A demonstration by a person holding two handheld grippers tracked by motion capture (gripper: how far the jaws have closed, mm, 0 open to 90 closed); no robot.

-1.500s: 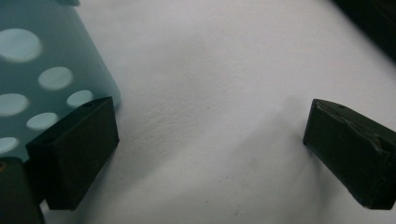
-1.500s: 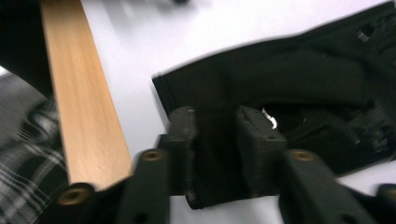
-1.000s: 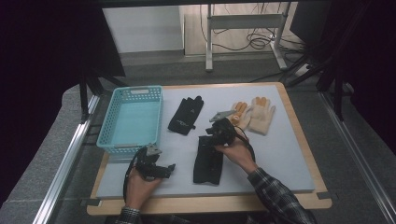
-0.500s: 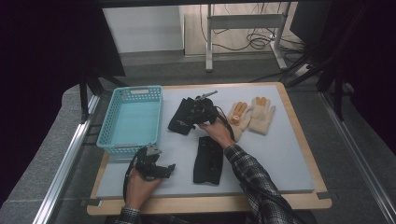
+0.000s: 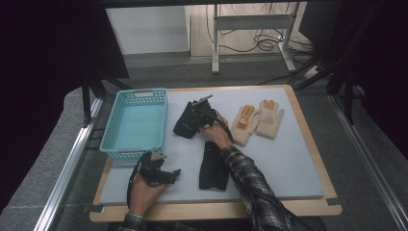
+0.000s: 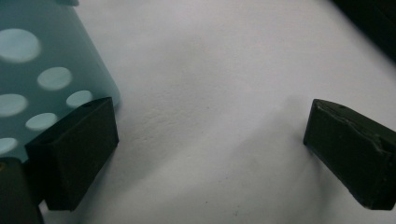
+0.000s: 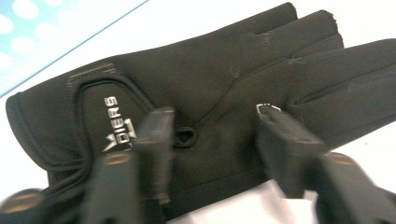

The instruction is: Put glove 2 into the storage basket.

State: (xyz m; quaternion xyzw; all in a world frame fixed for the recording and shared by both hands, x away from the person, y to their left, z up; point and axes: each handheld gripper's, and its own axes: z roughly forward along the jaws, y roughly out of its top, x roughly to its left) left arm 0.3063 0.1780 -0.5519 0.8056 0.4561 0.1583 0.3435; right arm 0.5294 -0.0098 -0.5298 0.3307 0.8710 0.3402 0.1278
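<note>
On the table (image 5: 288,163), the basket (image 5: 134,122) sits at the left. Just right of it lies one glove (image 5: 185,122), with the right hand-held gripper (image 5: 202,111) over it. A second glove (image 5: 213,166) lies nearer the person. A pair of knit gloves (image 5: 257,120) lies farther right. The left hand-held gripper (image 5: 161,174) rests just before the basket.

Two black hand-held grippers and a plaid sleeve

The left hand-held gripper (image 5: 156,171) is black, with blocky matte jaws, a grey plate on top and a dark cable looping from it. The right hand-held gripper (image 5: 199,115) is black too, its jaws carrying brass-coloured screws near the base. The right arm wears a dark plaid sleeve (image 5: 250,185); a plaid cuff shows at the left wrist.
</note>
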